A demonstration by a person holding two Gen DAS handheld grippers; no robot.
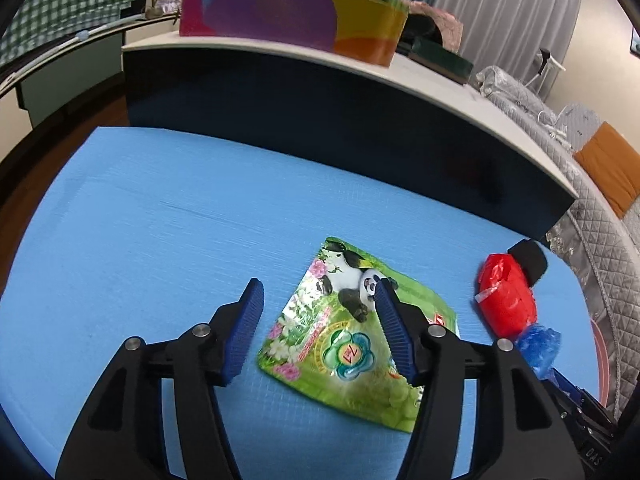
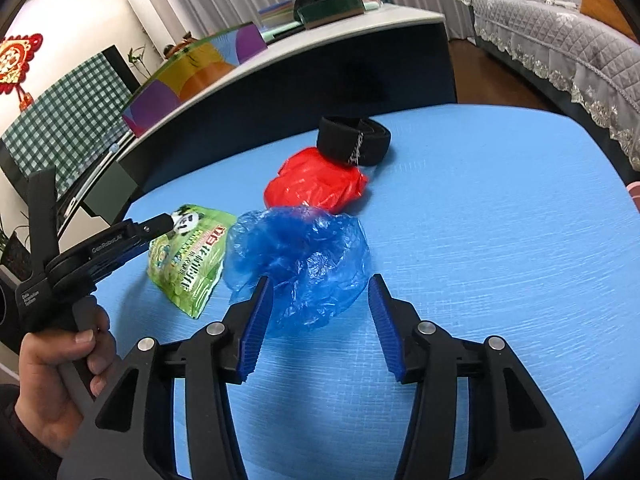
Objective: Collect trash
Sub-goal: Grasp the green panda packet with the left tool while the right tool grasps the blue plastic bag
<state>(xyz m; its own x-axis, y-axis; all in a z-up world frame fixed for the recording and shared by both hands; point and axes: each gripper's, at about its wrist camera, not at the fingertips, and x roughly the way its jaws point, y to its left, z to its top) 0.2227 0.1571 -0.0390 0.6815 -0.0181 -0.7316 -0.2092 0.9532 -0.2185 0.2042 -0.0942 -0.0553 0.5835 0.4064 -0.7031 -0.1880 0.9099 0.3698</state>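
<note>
Left gripper [image 1: 318,290]: spread over panda pouch [image 1: 352,340].
Right gripper [image 2: 320,286]: spread at blue bag [image 2: 304,256].
Right view only: black band [image 2: 354,140] beyond red bag [image 2: 316,186].

The right claw [image 2: 320,300] gapes over a crumpled blue plastic bag [image 2: 300,256] on the blue mat [image 2: 500,240].

one green panda snack packet [image 2: 188,258], one blue plastic bag [image 2: 304,256], one red plastic bag [image 2: 316,184], one black strap [image 2: 352,140], two grippers
</note>
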